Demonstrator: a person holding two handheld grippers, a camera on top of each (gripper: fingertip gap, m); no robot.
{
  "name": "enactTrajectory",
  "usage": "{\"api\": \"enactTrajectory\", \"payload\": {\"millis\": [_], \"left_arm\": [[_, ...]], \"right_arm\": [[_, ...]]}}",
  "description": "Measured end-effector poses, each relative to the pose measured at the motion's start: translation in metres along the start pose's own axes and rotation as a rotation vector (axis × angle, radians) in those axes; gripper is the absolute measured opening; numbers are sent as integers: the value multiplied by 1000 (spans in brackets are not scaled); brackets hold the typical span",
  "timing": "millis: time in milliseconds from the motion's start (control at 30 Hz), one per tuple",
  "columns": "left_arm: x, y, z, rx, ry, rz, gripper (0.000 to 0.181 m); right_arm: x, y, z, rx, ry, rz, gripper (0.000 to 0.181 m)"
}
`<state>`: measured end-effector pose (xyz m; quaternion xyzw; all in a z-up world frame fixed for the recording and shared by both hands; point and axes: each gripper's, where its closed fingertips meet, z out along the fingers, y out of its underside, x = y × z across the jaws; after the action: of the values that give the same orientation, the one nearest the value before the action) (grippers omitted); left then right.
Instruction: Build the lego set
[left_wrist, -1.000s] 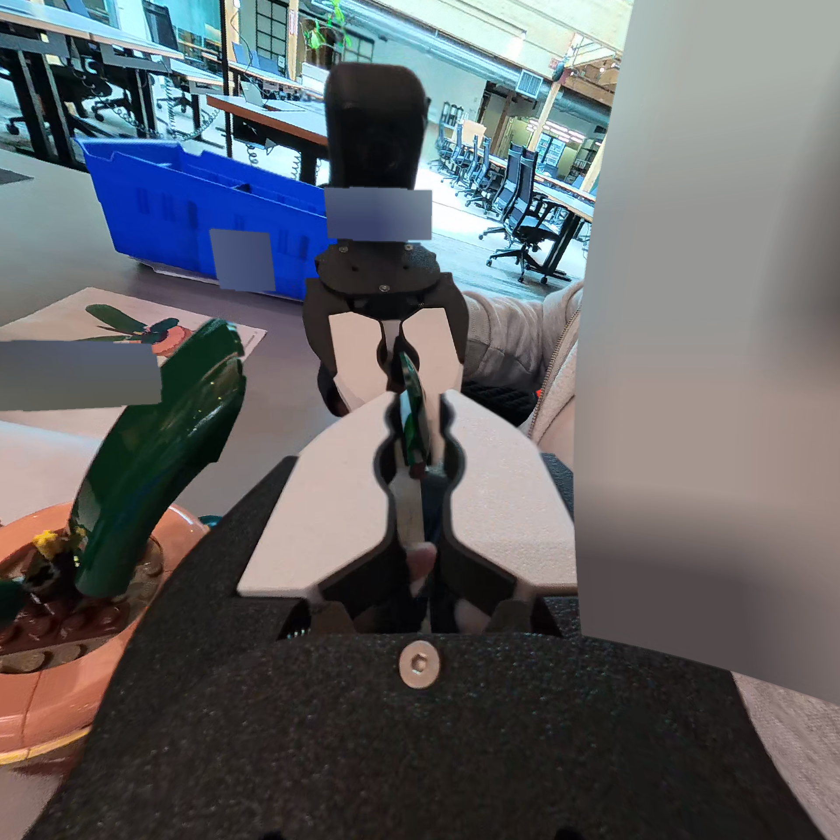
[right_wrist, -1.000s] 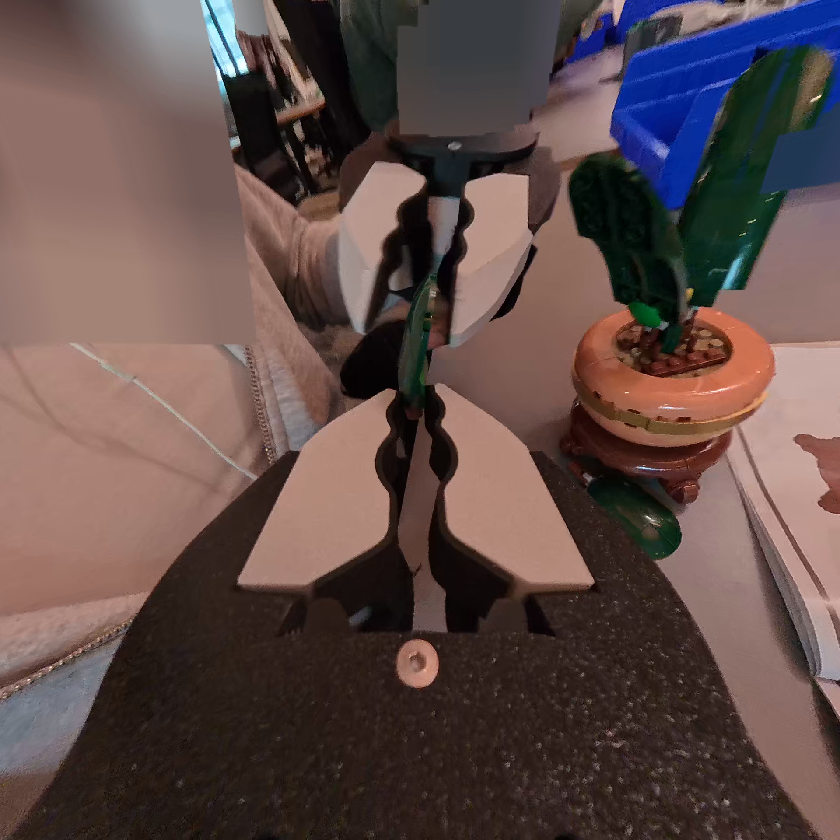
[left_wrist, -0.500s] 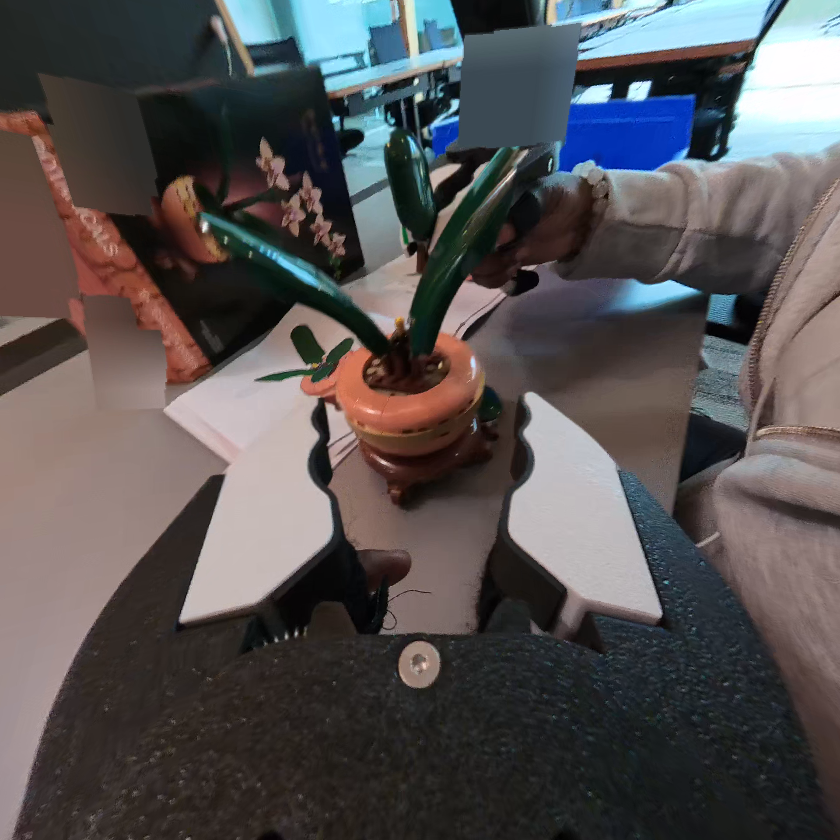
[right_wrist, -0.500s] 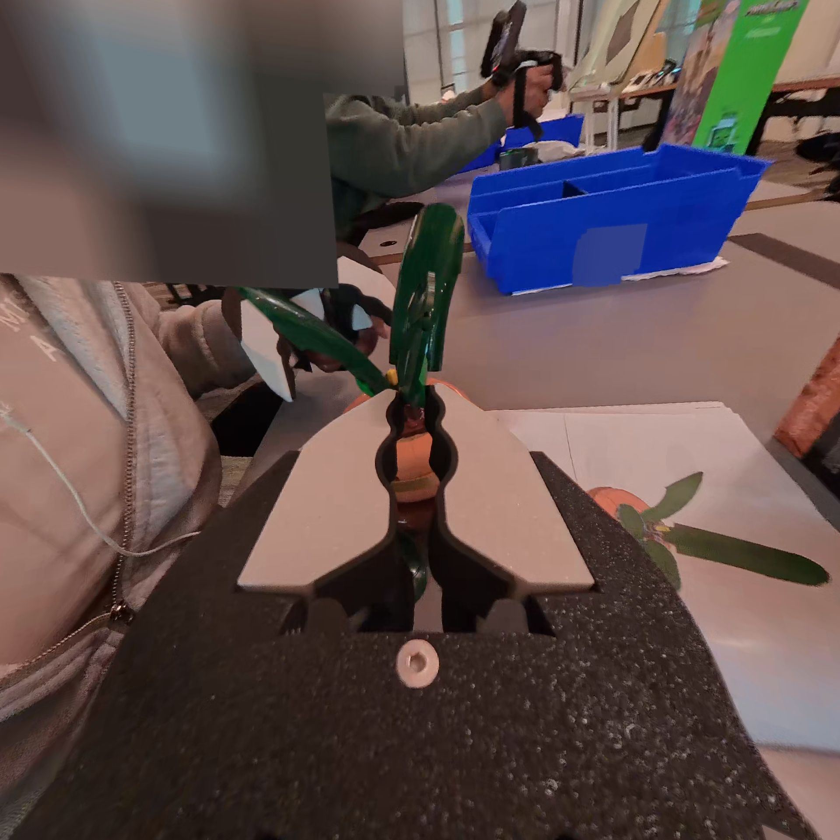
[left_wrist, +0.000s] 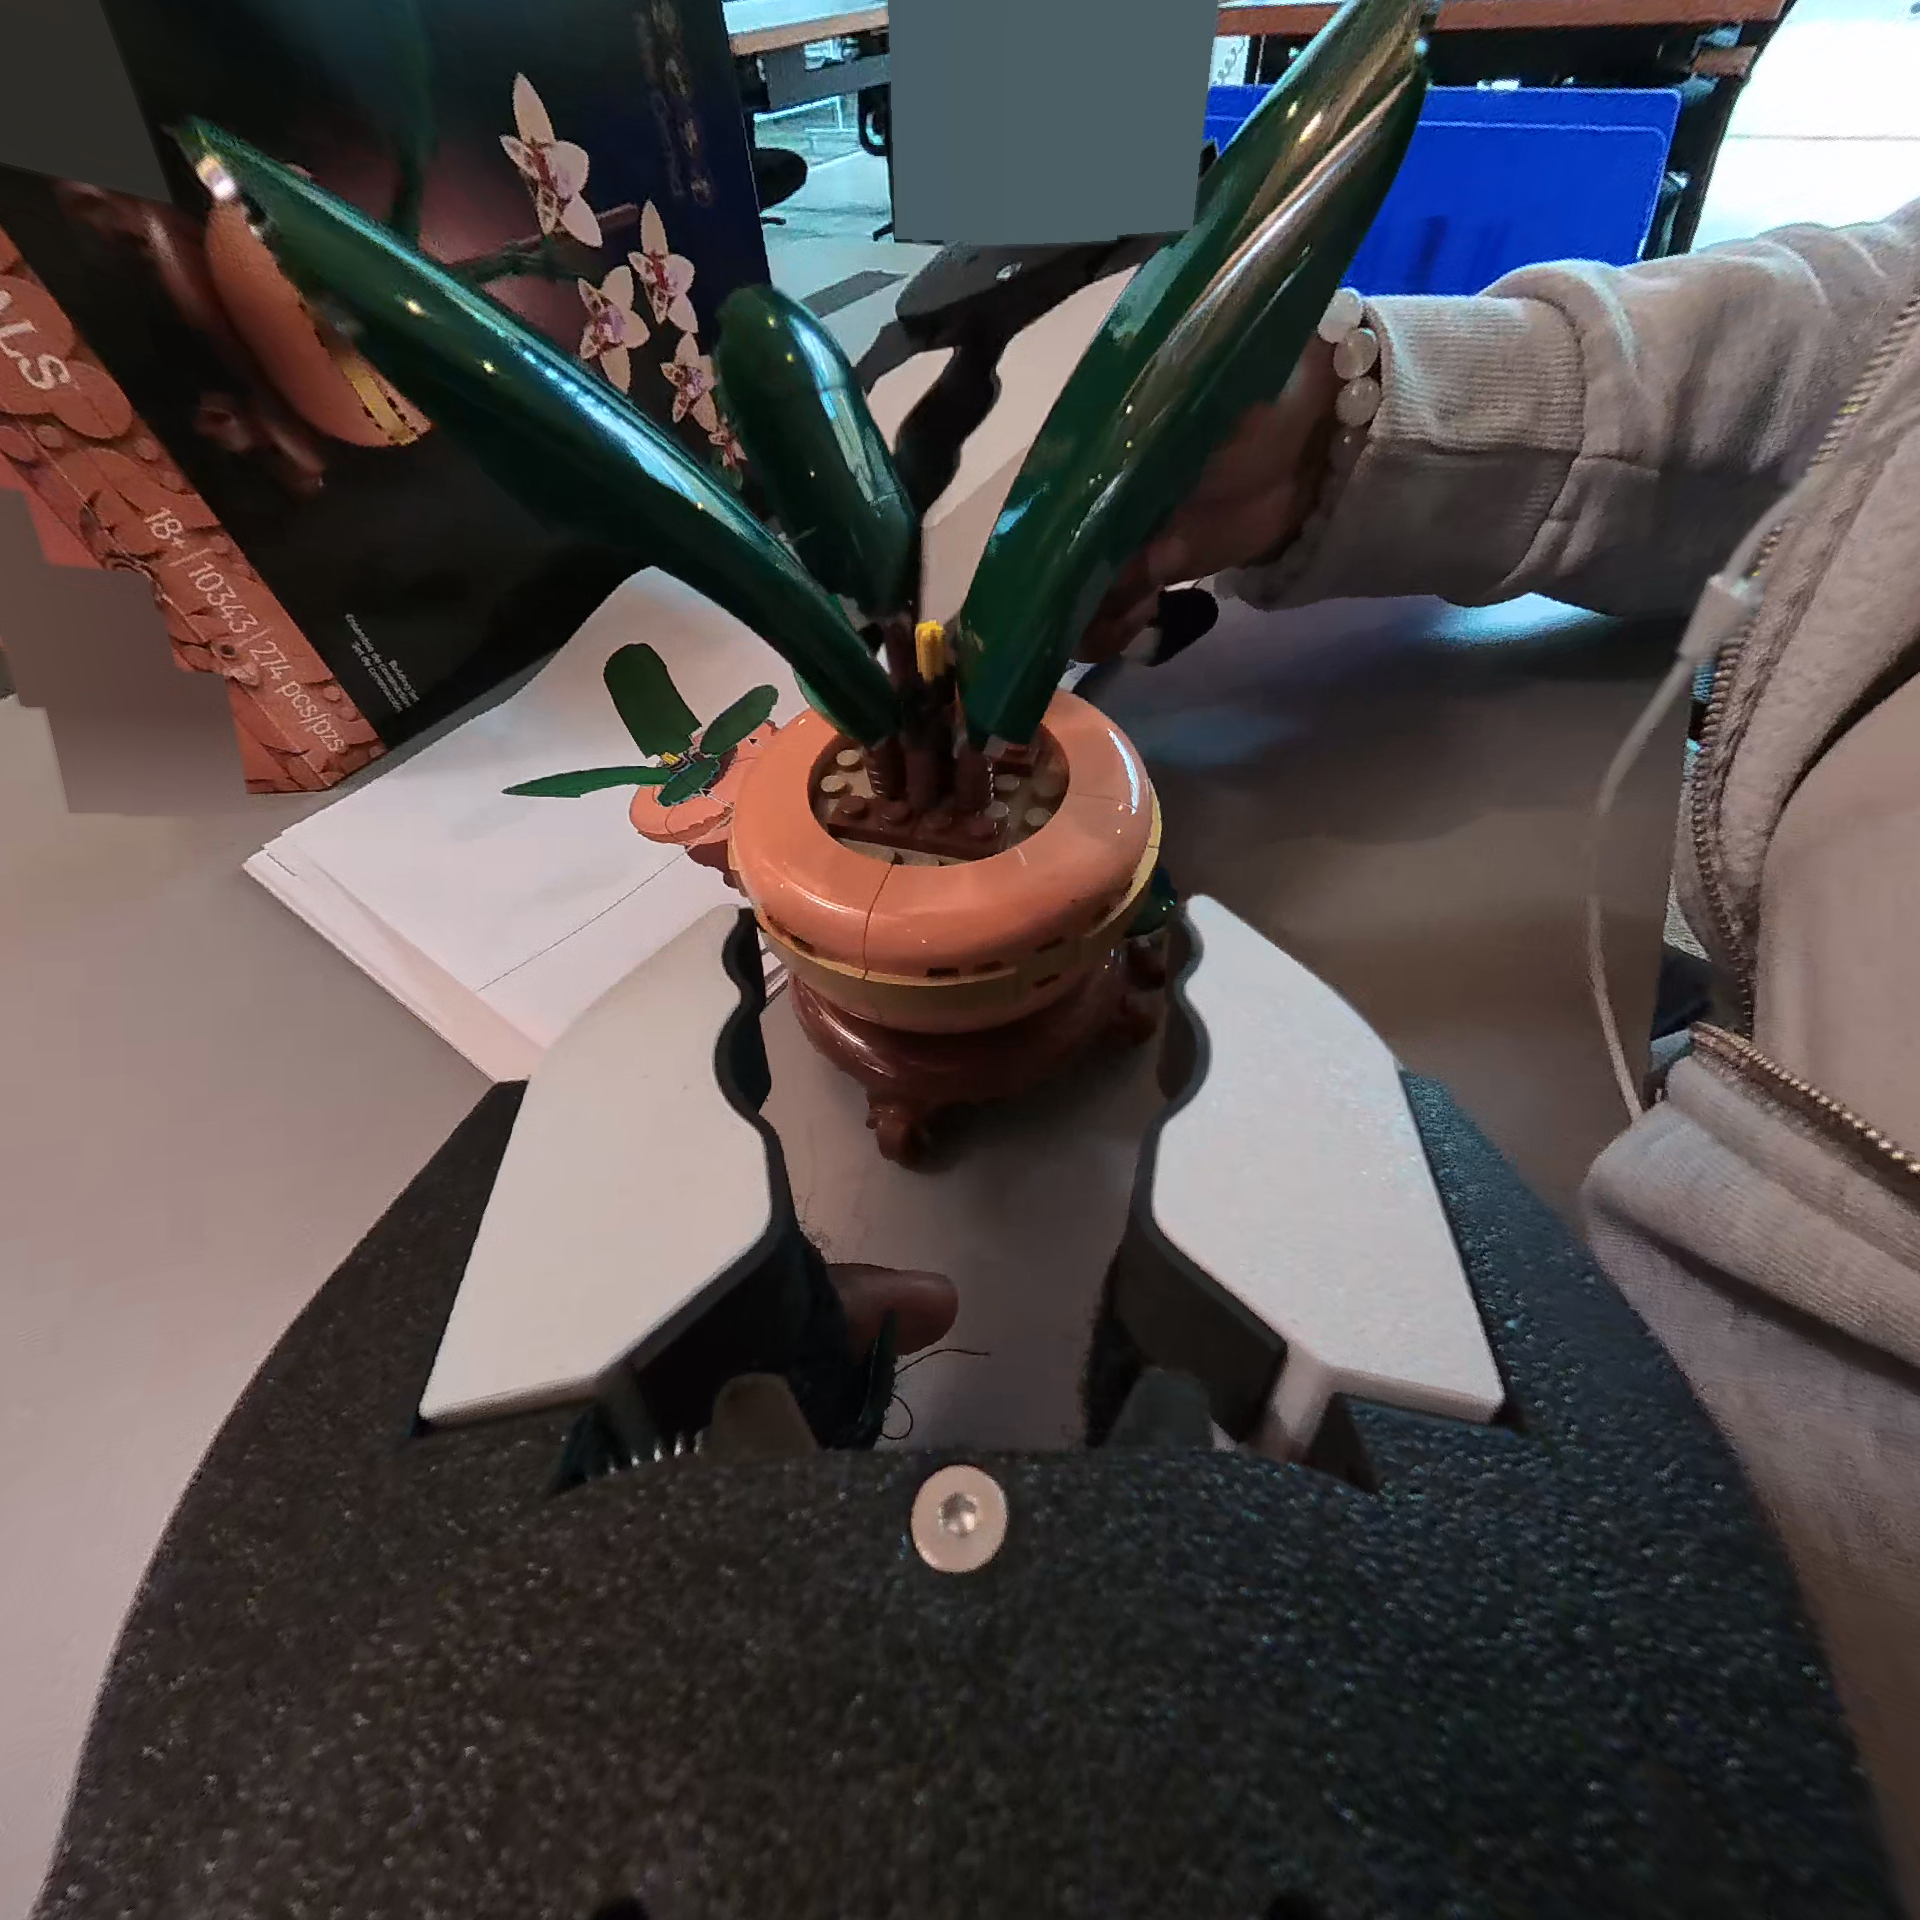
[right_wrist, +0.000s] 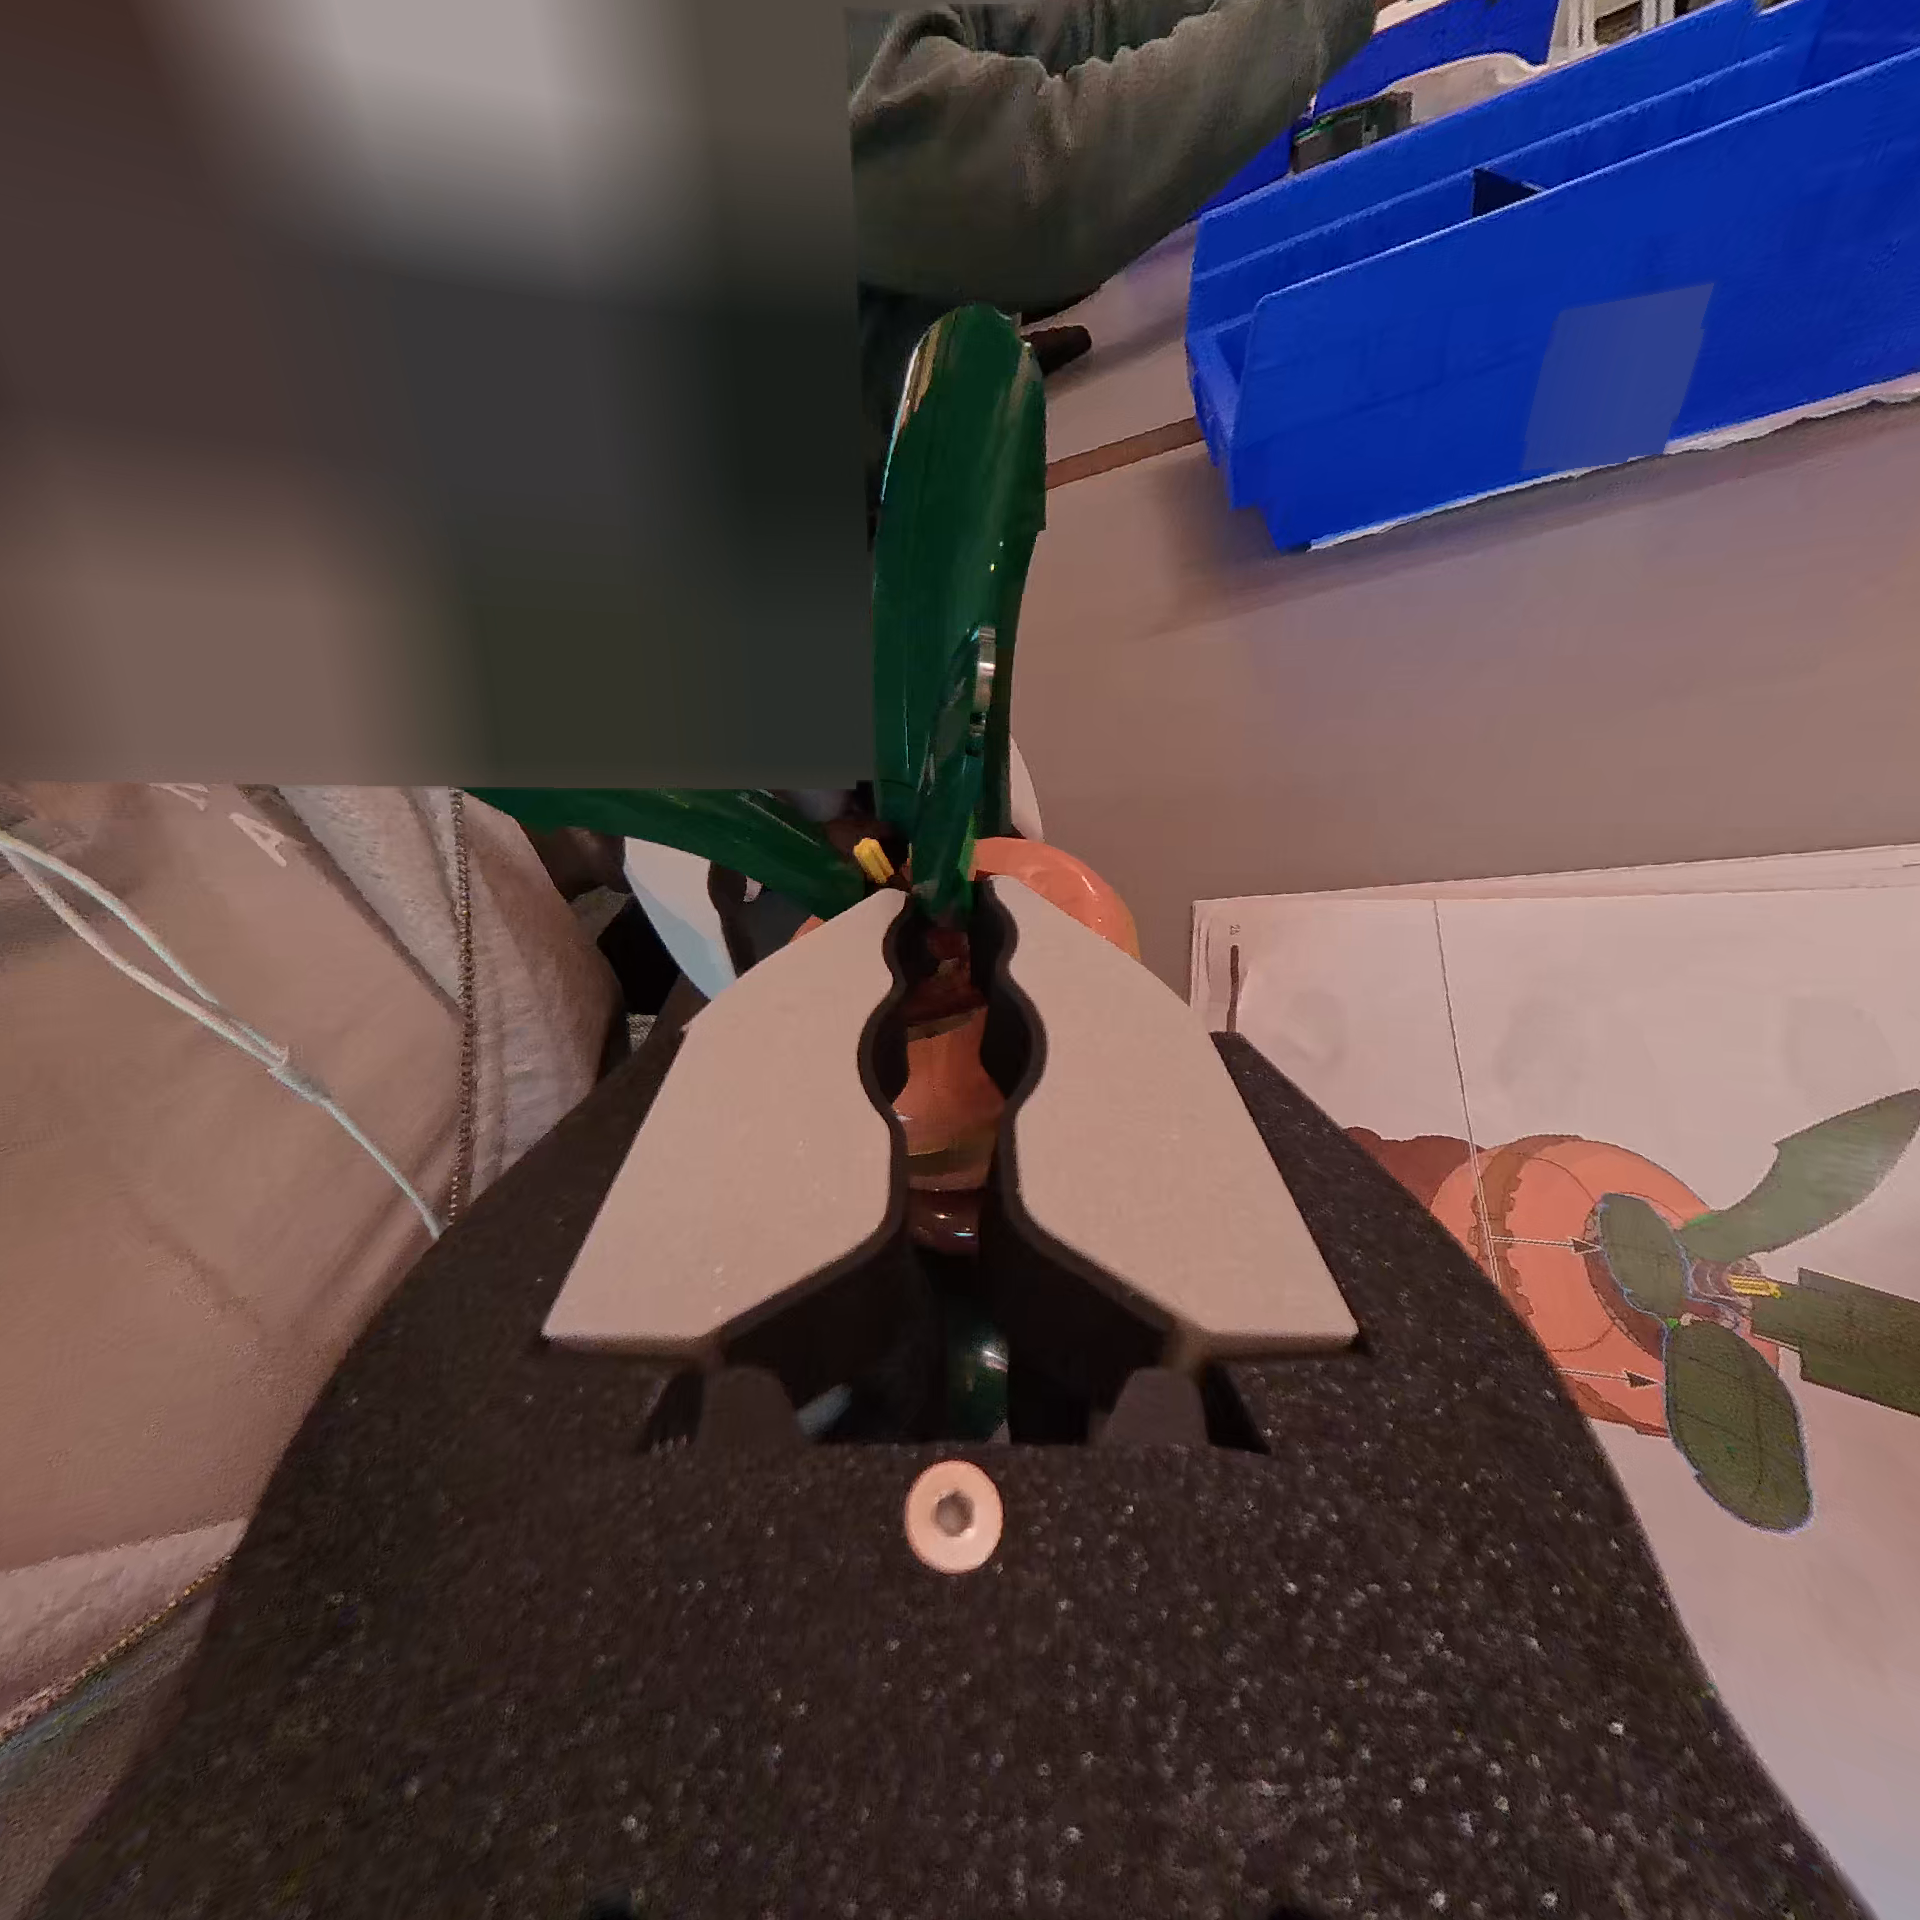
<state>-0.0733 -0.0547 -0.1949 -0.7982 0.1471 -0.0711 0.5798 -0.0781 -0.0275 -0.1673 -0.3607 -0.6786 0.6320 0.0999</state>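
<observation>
1. The table (left_wrist: 156, 1091) carries the lego plant pot (left_wrist: 940, 883), just beside an open instruction booklet (left_wrist: 499, 883).
2. Left gripper (left_wrist: 961, 997): jaws wide apart, flanking the pot's brown base, holding nothing.
3. Right gripper (right_wrist: 943, 914): jaws nearly closed, pinching a dark green leaf (right_wrist: 951, 582) at its foot above the pot.

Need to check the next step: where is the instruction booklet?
In the left wrist view the instruction booklet lies open on the table, left of the pot, before the set's box.
</observation>
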Motion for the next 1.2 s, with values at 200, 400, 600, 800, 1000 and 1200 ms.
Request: {"api": "enactTrajectory", "payload": {"millis": [200, 400, 600, 800, 1000, 1200], "left_arm": [[-1, 0, 1, -2, -15, 11, 72], [-3, 1, 4, -12, -61, 42, 70], [0, 0, 6, -16, -104, 32, 70], [1, 0, 9, -27, -147, 54, 70], [2, 0, 10, -29, -162, 62, 70], [2, 0, 10, -28, -162, 66, 70]], "right_arm": [[0, 1, 1, 4, 55, -19, 9], [5, -3, 1, 74, 169, 25, 8], [5, 2, -2, 111, 251, 156, 8], [5, 3, -3, 93, 233, 208, 8], [3, 4, -5, 17, 183, 238, 8], [7, 5, -4, -20, 150, 232, 8]]}}
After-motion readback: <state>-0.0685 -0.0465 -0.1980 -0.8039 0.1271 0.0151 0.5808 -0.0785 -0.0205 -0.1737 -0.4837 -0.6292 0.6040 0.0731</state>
